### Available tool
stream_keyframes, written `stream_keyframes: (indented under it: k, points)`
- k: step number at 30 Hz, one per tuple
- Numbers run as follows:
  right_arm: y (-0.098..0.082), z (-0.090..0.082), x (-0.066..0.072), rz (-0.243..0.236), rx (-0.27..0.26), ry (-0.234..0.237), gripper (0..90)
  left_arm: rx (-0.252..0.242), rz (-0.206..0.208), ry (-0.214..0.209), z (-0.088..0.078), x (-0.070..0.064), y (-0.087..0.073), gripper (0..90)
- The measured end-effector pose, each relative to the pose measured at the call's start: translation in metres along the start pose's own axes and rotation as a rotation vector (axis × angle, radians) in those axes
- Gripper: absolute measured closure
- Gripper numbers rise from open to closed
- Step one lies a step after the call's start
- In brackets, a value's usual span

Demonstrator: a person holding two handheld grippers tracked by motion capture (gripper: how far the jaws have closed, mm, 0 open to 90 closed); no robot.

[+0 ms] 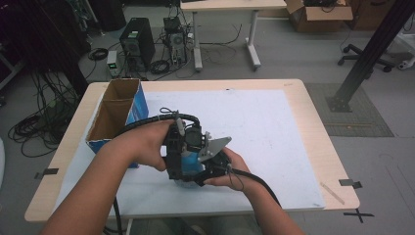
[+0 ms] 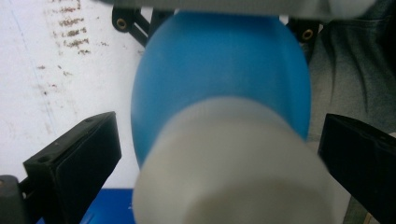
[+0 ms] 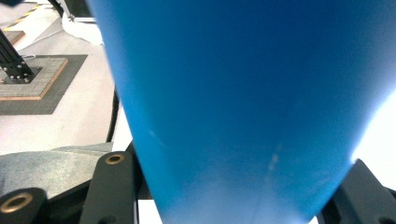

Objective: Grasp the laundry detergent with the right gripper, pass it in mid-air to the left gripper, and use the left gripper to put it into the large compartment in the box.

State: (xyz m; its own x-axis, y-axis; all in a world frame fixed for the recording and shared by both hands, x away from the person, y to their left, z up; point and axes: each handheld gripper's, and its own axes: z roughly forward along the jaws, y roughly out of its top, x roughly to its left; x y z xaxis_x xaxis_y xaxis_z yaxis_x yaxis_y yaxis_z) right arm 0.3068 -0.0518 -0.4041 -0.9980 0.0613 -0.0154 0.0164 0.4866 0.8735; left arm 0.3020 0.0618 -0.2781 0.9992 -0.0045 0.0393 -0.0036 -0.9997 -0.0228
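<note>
Both hands (image 1: 161, 147) around blue bottle (image 1: 191, 164)

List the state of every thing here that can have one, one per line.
Blue bottle: white cap on, held off the table between both tools.
Right tool: shut on the blue bottle's body.
Left tool: open, jaws on either side of the cap, not touching.
Cardboard box: open at the top, seemingly empty.

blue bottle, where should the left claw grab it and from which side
Probably the white cap: it points straight at the left claw, whose jaws stand open either side of it. Come in along the blue bottle's axis from the cap end; the right claw already clamps the body.
</note>
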Motion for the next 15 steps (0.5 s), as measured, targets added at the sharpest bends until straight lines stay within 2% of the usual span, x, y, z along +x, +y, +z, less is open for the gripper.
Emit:
stream_keyframes:
  k: [10,15]
  points:
    - [0.0007,0.0028,0.0018,-0.004,0.007,0.006,44.9,-0.002,-0.008,0.001,0.0022,-0.0001,0.0017,0.7]
    - [0.0007,0.0033,0.0024,-0.002,0.01,0.004,44.9,-0.005,-0.023,-0.006,0.0018,0.0005,0.0018,4.8]
